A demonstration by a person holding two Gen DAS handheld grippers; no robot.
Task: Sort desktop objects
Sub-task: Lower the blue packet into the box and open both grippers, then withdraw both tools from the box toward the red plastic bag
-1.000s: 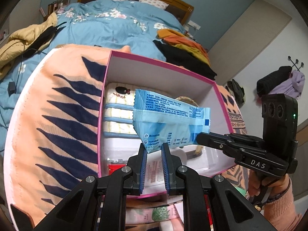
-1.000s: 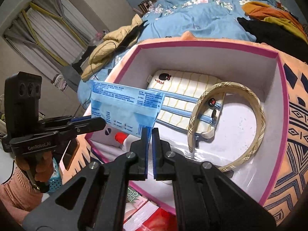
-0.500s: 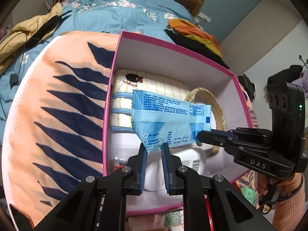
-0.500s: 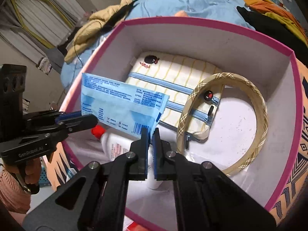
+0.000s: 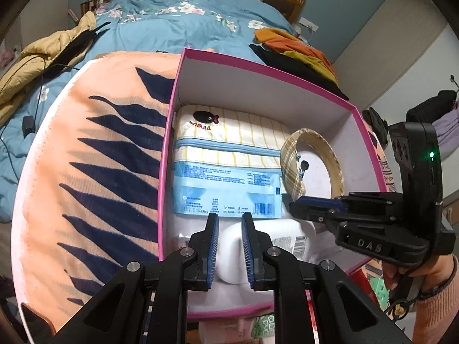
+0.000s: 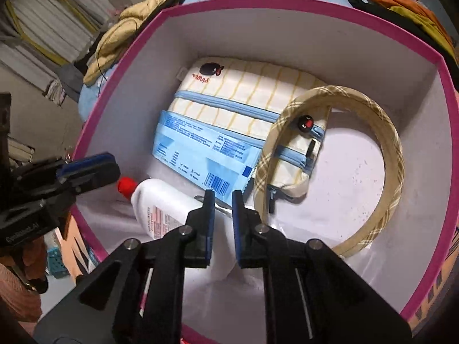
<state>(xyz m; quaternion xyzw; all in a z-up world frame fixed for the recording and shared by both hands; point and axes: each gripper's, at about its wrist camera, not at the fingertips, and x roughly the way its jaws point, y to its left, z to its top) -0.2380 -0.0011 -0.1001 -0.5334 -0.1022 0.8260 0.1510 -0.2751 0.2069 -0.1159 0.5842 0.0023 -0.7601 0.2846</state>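
Observation:
A light blue packet [image 5: 226, 192] [image 6: 200, 157] lies flat inside the pink-rimmed box [image 5: 258, 67] [image 6: 287, 3]. It rests on a yellow-striped pencil case [image 5: 229, 132] [image 6: 243, 91]. A plaid headband [image 5: 292, 166] [image 6: 381, 120] lies to its right, and a white bottle [image 5: 258, 243] [image 6: 160, 203] with a red cap in front of it. My left gripper [image 5: 229, 220] [image 6: 86, 169] hovers just short of the packet's near edge, open and holding nothing. My right gripper [image 6: 223, 197] [image 5: 295, 203] stands open just off the packet's right corner, above the bottle.
The box sits on an orange cloth with navy marks [image 5: 94, 172]. Beyond it is a bed with a blue floral duvet [image 5: 186, 17] and piled clothes [image 5: 289, 51]. Red and green packets [image 5: 264, 324] lie at the box's near side. A hand in a pink sleeve [image 5: 430, 292] holds the right gripper.
The packet, held up over the box by my right gripper, now lies flat on the pencil case. The right jaws have opened. Both grippers moved forward over the box.

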